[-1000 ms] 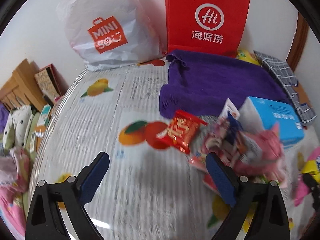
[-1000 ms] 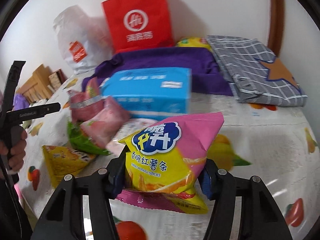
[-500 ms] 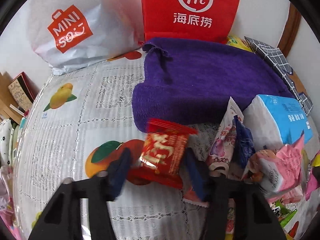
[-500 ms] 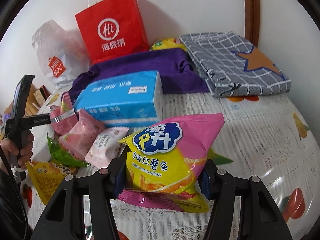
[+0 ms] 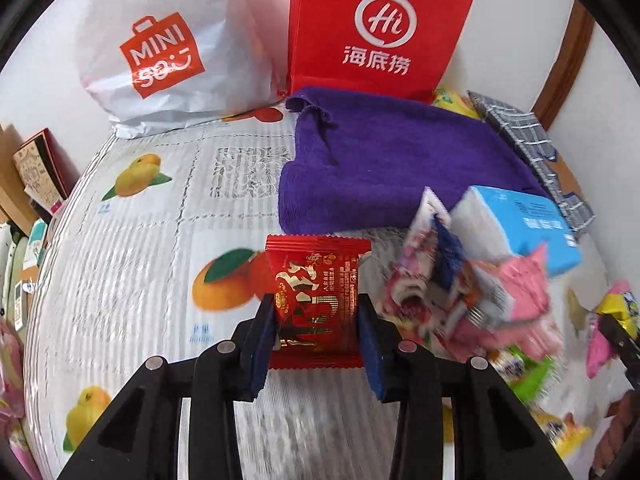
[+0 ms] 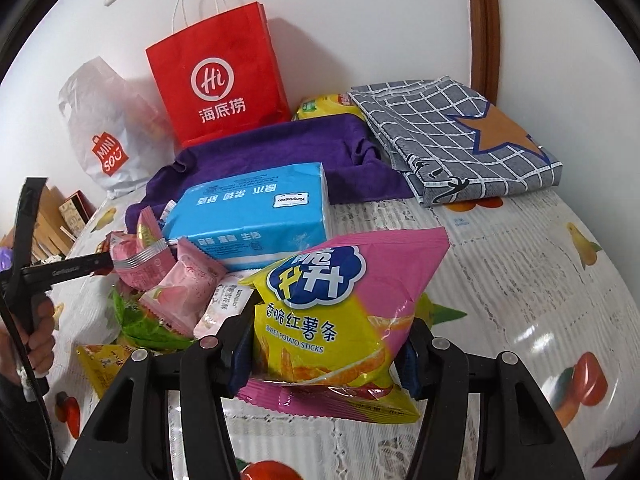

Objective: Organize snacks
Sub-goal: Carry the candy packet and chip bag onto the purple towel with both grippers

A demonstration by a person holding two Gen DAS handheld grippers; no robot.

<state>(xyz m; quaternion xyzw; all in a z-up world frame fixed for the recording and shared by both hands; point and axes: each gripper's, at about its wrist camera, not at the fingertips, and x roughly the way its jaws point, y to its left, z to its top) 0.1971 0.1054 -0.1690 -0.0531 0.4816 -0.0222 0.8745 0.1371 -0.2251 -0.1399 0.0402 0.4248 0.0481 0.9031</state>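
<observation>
A small red packet with gold writing is being squeezed by the closing left gripper, just in front of the purple towel. A pink-and-yellow chip bag is clamped in the right gripper.

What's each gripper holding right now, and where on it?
The left gripper, jaws closing, has the red snack packet between its pads at the lower side edges. The right gripper clamps the sweet potato sticks bag across its lower sides.

The left gripper, wide open over bare cloth 1 second ago, now has its jaws closing on the red snack packet, which sits between the 2 fingers with both pads touching its sides, no longer ahead of them.
</observation>
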